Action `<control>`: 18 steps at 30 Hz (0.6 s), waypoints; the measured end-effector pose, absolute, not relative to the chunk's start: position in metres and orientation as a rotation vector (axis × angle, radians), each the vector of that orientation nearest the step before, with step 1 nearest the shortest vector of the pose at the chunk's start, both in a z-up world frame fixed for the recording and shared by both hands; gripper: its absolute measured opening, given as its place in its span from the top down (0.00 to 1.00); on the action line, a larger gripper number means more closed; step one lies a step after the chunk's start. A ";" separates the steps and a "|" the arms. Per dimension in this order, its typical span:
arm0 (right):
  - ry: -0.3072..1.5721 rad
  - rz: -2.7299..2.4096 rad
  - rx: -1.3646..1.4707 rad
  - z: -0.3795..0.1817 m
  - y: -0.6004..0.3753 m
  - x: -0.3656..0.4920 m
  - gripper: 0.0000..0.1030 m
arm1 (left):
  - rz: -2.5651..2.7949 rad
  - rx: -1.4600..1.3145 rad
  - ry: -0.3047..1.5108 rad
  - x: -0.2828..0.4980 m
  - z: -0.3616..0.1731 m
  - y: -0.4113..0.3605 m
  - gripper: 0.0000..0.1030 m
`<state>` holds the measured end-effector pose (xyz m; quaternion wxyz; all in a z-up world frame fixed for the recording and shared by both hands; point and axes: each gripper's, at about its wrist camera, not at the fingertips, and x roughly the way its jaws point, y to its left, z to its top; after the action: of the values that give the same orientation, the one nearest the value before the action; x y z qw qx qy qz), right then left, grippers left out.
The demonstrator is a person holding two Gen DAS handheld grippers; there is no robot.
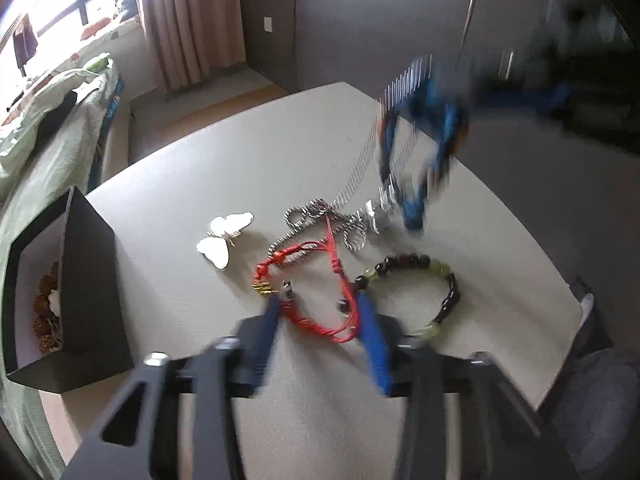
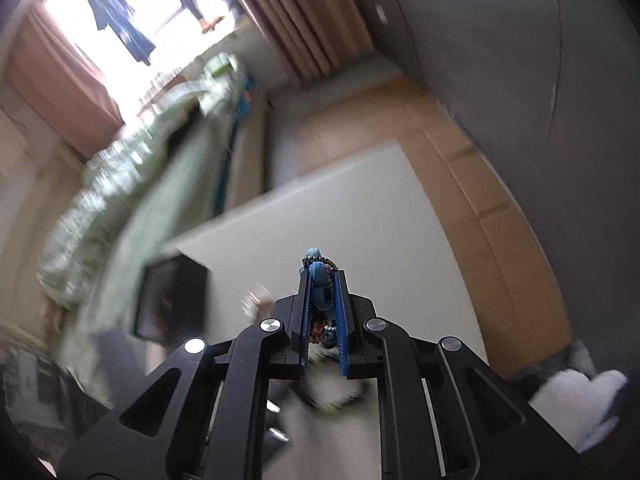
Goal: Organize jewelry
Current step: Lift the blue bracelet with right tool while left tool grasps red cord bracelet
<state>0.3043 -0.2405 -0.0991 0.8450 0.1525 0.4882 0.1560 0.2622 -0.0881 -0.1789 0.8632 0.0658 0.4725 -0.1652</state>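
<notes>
Down on the pale table (image 1: 208, 184), the jewelry is lying in a loose cluster. A red cord bracelet (image 1: 316, 308) is sitting between the blue fingers of the left gripper (image 1: 320, 312); the jaws are standing partly apart on either side of it, and whether the pads are pressing the cord is hard to tell through the blur. Just to its right, a beaded bracelet (image 1: 424, 280) of dark and pale green beads is resting flat, touching the red cord at one end. Behind them a silver chain (image 1: 320, 220) is trailing upward from the table to the right gripper (image 1: 416, 200), which is blurred. In the right wrist view that gripper (image 2: 322, 280) is clamping its narrow jaws on a small bundle of chain and beads (image 2: 320, 280). A white butterfly ornament (image 1: 224, 240) is lying left of the chain, apart from it.

At the table's left edge a black box (image 1: 84, 280) is standing open, with brown bead-like pieces inside, only partly visible past its wall. Beyond the table, a bed with green bedding (image 1: 60, 120) is running along the left, pink curtains (image 1: 192, 20) are hanging by a bright window, and dark cabinet doors (image 1: 360, 20) are filling the far wall. A white-gloved hand (image 2: 576, 404) is showing at the lower right of the right wrist view, cut off by the frame.
</notes>
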 end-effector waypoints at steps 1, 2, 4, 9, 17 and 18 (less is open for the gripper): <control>1.067 0.328 0.314 -0.107 -0.239 0.307 0.88 | -0.348 0.126 0.994 0.263 -0.178 -0.086 0.88; 1.096 0.320 0.304 -0.114 -0.238 0.310 0.88 | -0.349 0.105 0.995 0.265 -0.178 -0.082 0.91; 1.138 0.294 0.271 -0.123 -0.237 0.312 0.88 | -0.349 0.088 0.989 0.267 -0.175 -0.078 0.99; 1.173 0.267 0.292 -0.132 -0.246 0.313 0.88 | -0.347 0.056 0.961 0.266 -0.164 -0.068 0.99; 1.070 0.365 0.352 -0.108 -0.246 0.302 0.89 | -0.346 0.007 0.924 0.263 -0.144 -0.053 0.99; 1.044 0.390 0.367 -0.102 -0.245 0.299 0.89 | -0.346 -0.004 0.917 0.263 -0.140 -0.050 0.99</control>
<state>0.2994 -0.2452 -0.1018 0.8328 0.1730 0.4926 0.1842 0.2628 -0.0501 -0.1405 0.8822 -0.0019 0.4405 -0.1663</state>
